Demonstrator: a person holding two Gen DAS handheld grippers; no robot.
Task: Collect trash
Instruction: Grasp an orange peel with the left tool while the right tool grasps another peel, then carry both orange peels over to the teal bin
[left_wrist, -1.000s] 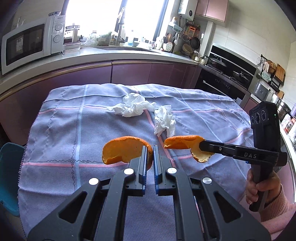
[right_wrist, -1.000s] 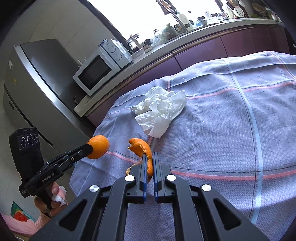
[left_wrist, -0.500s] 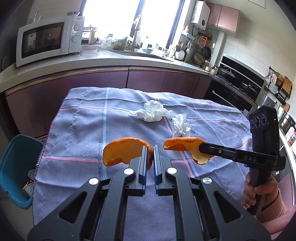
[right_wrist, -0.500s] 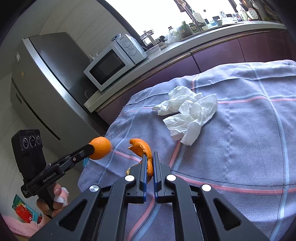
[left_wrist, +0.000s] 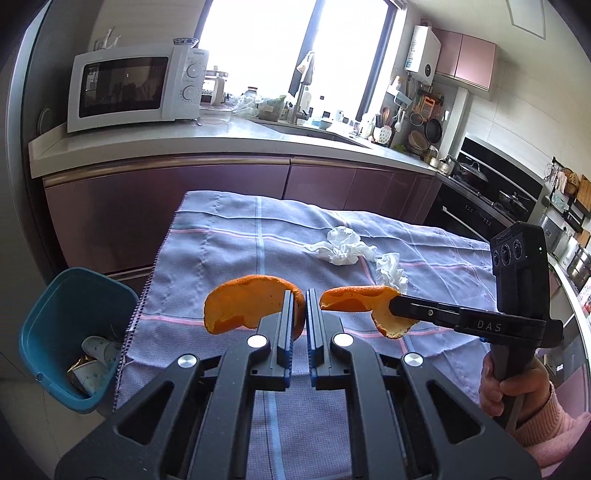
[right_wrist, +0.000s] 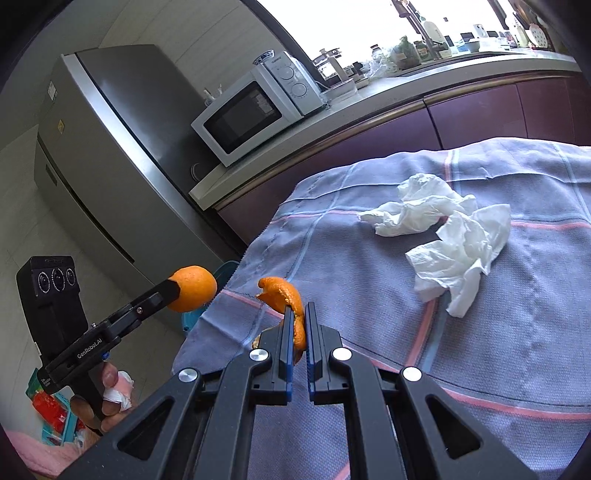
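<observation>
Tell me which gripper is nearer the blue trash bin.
Left. The left gripper, holding orange peel, is over the table edge beside the blue trash bin; the right gripper sits farther along the table.

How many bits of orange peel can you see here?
2. One peel is clamped in the left gripper, the other peel in the right gripper, both above the table. More may be hidden in the bin.
</observation>
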